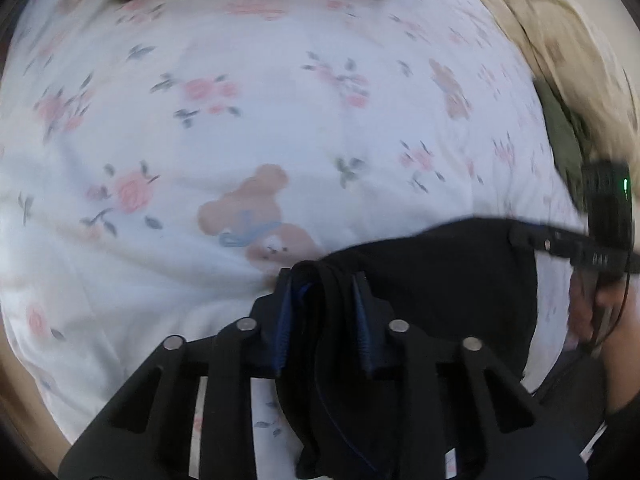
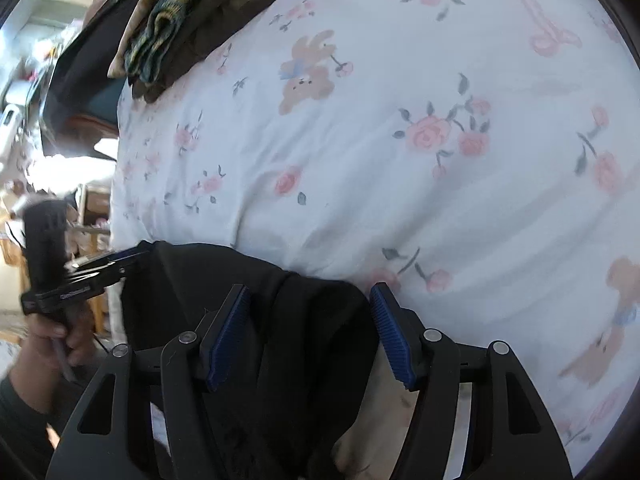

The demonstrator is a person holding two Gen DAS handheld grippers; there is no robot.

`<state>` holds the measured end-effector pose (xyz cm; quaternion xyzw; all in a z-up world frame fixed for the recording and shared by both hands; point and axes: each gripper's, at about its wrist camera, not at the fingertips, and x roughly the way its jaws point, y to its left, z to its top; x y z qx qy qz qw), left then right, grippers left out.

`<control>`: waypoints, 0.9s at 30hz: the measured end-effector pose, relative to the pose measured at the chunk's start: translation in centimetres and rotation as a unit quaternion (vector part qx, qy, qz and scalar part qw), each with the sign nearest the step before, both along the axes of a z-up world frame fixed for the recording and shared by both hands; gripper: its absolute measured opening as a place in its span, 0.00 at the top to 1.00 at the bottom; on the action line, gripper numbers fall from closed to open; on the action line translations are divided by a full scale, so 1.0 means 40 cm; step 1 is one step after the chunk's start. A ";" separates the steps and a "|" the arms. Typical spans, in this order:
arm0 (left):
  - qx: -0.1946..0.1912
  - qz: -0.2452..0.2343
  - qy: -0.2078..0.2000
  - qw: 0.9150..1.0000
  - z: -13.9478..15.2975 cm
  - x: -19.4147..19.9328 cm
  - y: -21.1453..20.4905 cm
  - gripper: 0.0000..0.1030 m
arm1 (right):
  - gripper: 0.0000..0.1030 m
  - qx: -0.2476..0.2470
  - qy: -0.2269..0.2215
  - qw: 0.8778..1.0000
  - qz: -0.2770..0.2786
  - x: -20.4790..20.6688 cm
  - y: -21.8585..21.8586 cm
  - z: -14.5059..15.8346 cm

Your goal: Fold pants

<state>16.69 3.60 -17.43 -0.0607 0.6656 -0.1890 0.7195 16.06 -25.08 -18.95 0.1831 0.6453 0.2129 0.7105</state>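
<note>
While gripped left, pants (image 1: 420, 280) aloft.

Left gripper (image 1: 324, 280), seen from its own wrist camera: blue-padded fingers (image 1: 282, 320) drawn close together, clamped on a bunched fold of black pants (image 1: 420, 280). Right gripper (image 2: 310, 300), seen from its own camera: fingers (image 2: 390, 332) spread wide, the black cloth lying loosely between, pads not pressing it. Each hand (image 2: 60, 336) wrapped around its gripper's handle, both tools held level, side by side.
</note>
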 end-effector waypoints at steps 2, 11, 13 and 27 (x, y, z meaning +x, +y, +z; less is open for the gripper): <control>-0.002 -0.008 -0.004 1.000 0.011 -0.003 0.002 0.88 | 0.79 -0.005 -0.008 1.000 0.027 -0.001 0.018 0.011; 0.008 -0.019 -0.110 0.994 0.114 0.089 -0.026 0.90 | 0.85 -0.061 -0.141 0.987 0.049 0.052 0.026 0.132; 0.030 -0.042 -0.156 0.986 0.135 0.098 -0.052 0.90 | 0.85 -0.086 -0.189 0.977 0.054 0.055 0.038 0.164; 0.055 -0.183 -0.280 0.941 0.254 -0.083 -0.069 0.89 | 0.85 -0.106 -0.340 0.916 0.182 -0.154 0.056 0.286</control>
